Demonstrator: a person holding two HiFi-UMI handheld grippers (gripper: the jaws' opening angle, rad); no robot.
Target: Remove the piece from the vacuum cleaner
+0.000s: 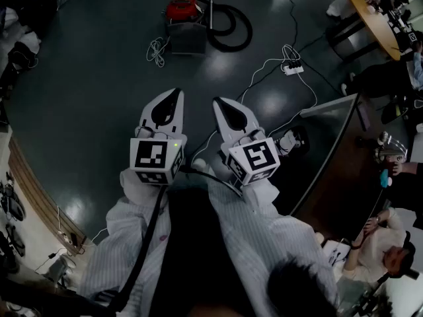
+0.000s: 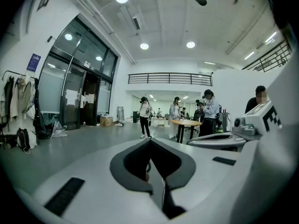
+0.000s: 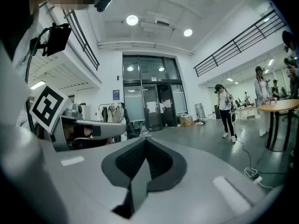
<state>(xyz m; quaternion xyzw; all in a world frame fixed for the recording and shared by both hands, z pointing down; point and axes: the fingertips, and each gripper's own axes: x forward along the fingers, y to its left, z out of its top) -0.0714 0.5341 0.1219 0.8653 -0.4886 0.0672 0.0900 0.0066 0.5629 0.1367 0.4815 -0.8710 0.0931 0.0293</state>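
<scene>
The vacuum cleaner [image 1: 182, 10] has a red top, a grey body and a black hose [image 1: 232, 29] coiled at its right. It stands on the dark floor far ahead, at the top of the head view. Both grippers are held side by side close to the person's body, well short of it. My left gripper [image 1: 177, 93] is shut with nothing in it, and so is my right gripper [image 1: 216, 101]. In the gripper views the left gripper [image 2: 150, 141] and the right gripper [image 3: 145, 139] point level across the hall, and the vacuum does not show there.
A white cable [image 1: 157, 50] lies left of the vacuum. A power strip [image 1: 293, 68] with cords lies to its right. A dark desk [image 1: 334, 160] stands at the right, a round table [image 1: 370, 12] at the far right. Several people stand by a round table [image 2: 186, 122].
</scene>
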